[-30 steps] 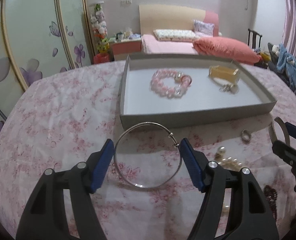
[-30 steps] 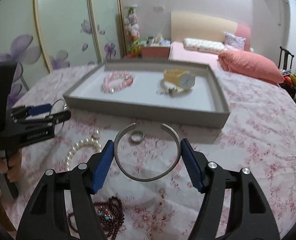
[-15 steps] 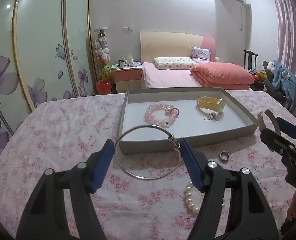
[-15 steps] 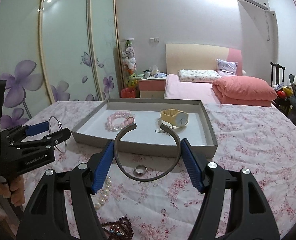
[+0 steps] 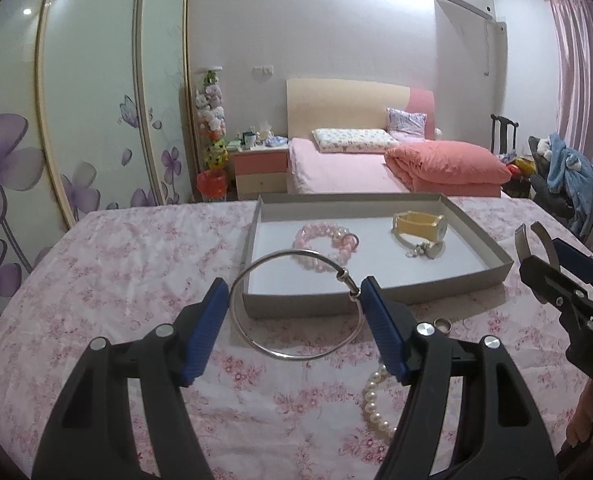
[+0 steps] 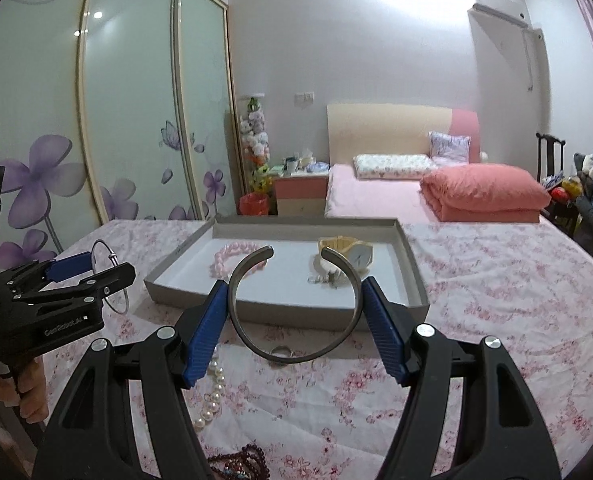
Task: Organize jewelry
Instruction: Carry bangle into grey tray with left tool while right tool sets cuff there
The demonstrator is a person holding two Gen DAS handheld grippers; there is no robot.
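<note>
Left wrist view has the left gripper [image 5: 296, 300] in the lower middle of the frame, its blue pads pressed on either side of a thin silver hoop bangle [image 5: 296, 354] with a small clasp by the right pad; the bangle hangs above the flowered pink worktop [image 5: 136, 260], in front of the near wall of a grey tray [image 5: 376, 300]. At the right edge of this frame the right gripper [image 5: 536, 246] shows from the side with the ends of a flat metal band sticking up from it. A strand of white pearls [image 5: 372, 404] lies at lower right and a plain ring [image 5: 441, 323] just right of the pads.

Right wrist view shows that band in full: an open grey metal cuff bracelet [image 6: 292, 356], gap turned toward the tray [image 6: 288, 312], clamped between the right gripper's [image 6: 294, 300] blue pads at middling width. Only this view shows dark red beads [image 6: 240, 464] at the bottom edge, and the left gripper [image 6: 92, 272] at left, held by a hand [image 6: 12, 392], with small white lettering on its black body, too blurred to read for certain. The ring [image 6: 282, 351] sits just behind the cuff's lower curve and the pearls [image 6: 212, 392] at lower left.

Both views show the tray holding a pink bead bracelet [image 5: 328, 246] on the left and a yellow wristwatch [image 5: 418, 226] on the right, with a small metal charm [image 5: 422, 250] just in front of the watch.
</note>
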